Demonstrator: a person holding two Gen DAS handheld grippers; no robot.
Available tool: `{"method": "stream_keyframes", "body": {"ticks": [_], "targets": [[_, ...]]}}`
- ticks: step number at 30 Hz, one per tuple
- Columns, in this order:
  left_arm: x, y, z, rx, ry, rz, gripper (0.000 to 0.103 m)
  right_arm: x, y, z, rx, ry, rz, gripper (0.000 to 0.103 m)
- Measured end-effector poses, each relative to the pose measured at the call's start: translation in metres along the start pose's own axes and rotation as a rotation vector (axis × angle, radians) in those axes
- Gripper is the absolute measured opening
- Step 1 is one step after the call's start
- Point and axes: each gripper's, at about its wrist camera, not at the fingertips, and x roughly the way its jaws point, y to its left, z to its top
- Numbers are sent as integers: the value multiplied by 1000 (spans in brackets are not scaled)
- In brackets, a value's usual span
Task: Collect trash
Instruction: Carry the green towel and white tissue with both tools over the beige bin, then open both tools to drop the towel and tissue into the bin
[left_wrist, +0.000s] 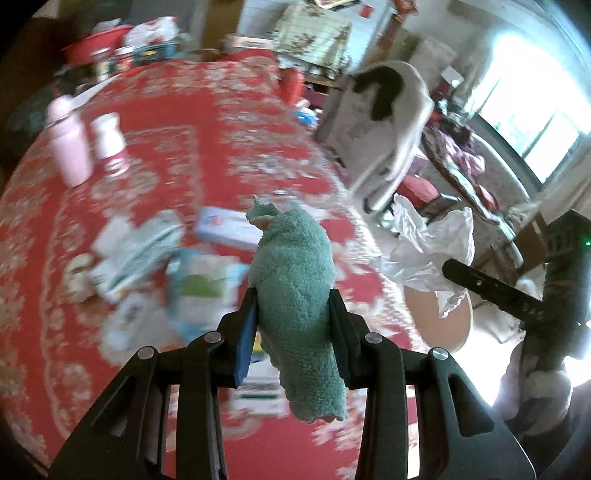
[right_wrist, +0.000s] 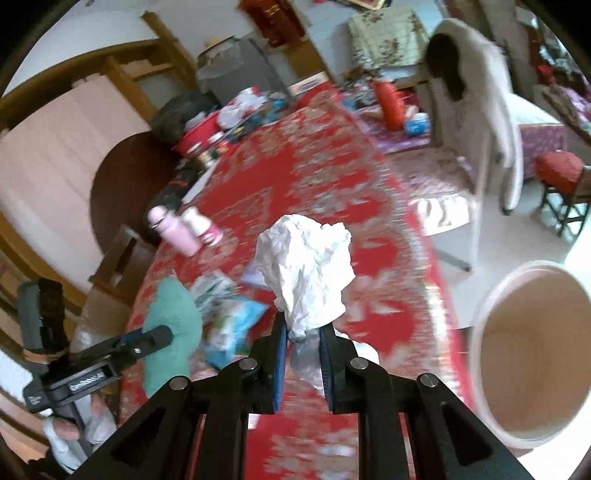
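Observation:
My left gripper is shut on a green fuzzy cloth and holds it above the red patterned table. It also shows in the right wrist view with the cloth. My right gripper is shut on a crumpled white paper, held above the table's right part. The paper shows in the left wrist view too. A round pink-lined bin stands off the table's right edge, beside the right gripper. Loose packets and wrappers lie on the table below the left gripper.
A pink bottle and a white bottle stand at the table's left. A red bowl and clutter sit at the far end. A white chair with a draped garment stands right of the table. A red stool is beyond.

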Motion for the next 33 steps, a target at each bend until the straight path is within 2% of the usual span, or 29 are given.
{"method": "stream_keyframes", "body": {"ticks": [10, 18, 20, 21, 23, 28, 33], "targets": [[74, -125, 18, 151, 82, -123, 34, -45, -100, -10, 93, -25, -184, 15], [139, -206, 15, 231, 157, -178, 34, -54, -171, -24, 197, 6, -286, 15], [154, -220, 13, 242, 178, -183, 34, -55, -187, -28, 221, 15, -309, 20], [159, -226, 12, 247, 184, -187, 34, -57, -194, -29, 232, 15, -320, 31], [170, -237, 11, 259, 193, -191, 34, -63, -205, -32, 247, -2, -335, 46], [183, -253, 8, 275, 206, -195, 37, -75, -225, -38, 278, 5, -350, 46], [200, -253, 9, 244, 272, -241, 39, -82, -238, -42, 321, 3, -345, 46]]}}
